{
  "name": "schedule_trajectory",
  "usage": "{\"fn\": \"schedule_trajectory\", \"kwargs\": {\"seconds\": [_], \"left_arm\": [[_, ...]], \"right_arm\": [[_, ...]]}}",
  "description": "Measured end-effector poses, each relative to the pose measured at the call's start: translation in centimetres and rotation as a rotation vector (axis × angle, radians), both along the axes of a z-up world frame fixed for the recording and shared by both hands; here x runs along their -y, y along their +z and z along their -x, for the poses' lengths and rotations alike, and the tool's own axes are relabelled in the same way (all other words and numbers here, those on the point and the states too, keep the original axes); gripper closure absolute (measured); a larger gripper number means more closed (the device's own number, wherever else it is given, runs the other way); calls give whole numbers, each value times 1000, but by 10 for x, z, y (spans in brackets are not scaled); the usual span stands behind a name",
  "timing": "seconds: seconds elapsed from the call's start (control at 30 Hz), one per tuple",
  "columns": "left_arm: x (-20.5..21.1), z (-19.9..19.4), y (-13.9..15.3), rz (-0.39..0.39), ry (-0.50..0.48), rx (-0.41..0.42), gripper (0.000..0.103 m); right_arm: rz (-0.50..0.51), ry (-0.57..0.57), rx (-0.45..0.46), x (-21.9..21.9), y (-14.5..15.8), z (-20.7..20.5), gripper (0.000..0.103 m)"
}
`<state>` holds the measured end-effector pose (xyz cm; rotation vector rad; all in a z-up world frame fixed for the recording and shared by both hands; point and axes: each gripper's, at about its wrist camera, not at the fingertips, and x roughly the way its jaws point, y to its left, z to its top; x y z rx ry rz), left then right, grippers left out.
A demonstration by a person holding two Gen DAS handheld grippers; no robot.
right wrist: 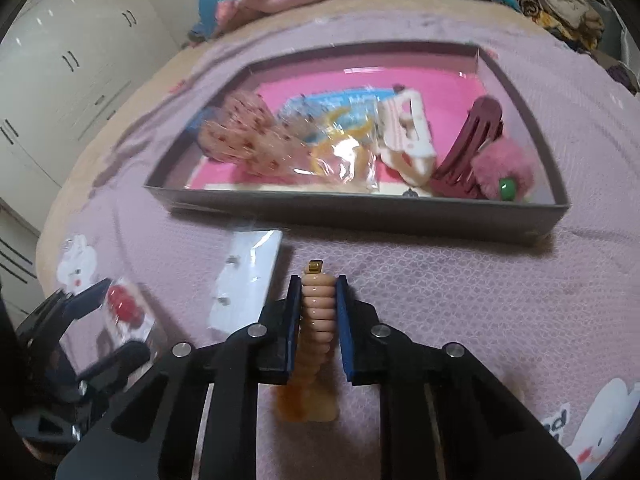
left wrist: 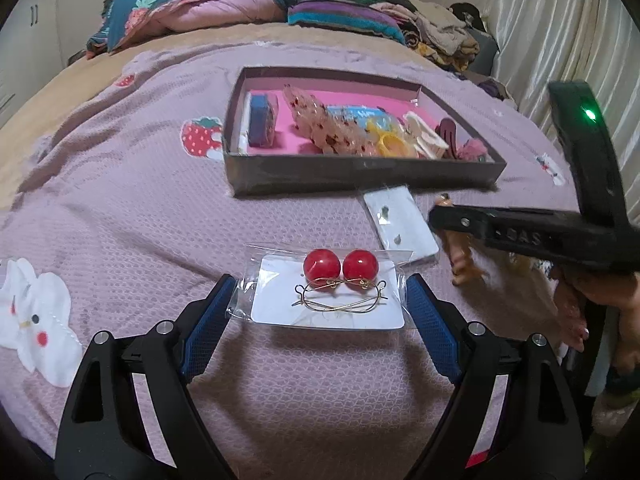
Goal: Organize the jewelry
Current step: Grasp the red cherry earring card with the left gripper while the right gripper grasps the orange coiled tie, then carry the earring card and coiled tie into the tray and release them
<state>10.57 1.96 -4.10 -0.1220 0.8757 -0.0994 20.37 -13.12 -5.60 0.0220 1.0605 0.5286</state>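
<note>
A clear packet with a white card of red ball earrings (left wrist: 332,292) lies on the purple bedspread, between the fingers of my open left gripper (left wrist: 320,304); the blue pads stand at its two short edges. My right gripper (right wrist: 319,300) is shut on a beige ribbed hair clip (right wrist: 317,312) and holds it above the bedspread, in front of the grey box (right wrist: 360,212). The box has a pink floor and holds several hair clips and packets; it also shows in the left wrist view (left wrist: 360,176). The right gripper (left wrist: 520,236) shows there at the right.
A second white card with small studs (left wrist: 400,224) lies between the earring packet and the box; it also shows in the right wrist view (right wrist: 248,276). Folded blankets (left wrist: 192,8) and clothes are piled at the far end of the bed. A curtain (left wrist: 560,32) hangs at the right.
</note>
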Motion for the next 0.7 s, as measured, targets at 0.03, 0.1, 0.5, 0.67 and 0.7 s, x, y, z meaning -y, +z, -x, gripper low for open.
{"fn": "schedule_trajectory", "kwargs": {"seconds": [0.03,0.1,0.5,0.67,0.7], "left_arm": [[-2,0,3,4,3,6,25],[-5,0,10,11,9,22,25],[-17,-17,54,7,39,115,25],[-15,-28,71,5,28,152,25],[-15,-31,74,7,25,159,25]], "right_arm": [[-3,0,22,2,5,4,87],[-3,0,54,4,13,9,87],[-67,-58,248,43,86,20,87],[-79,-84,300,55,108,15,87],[-81,-89,312,57,113,13,87]]}}
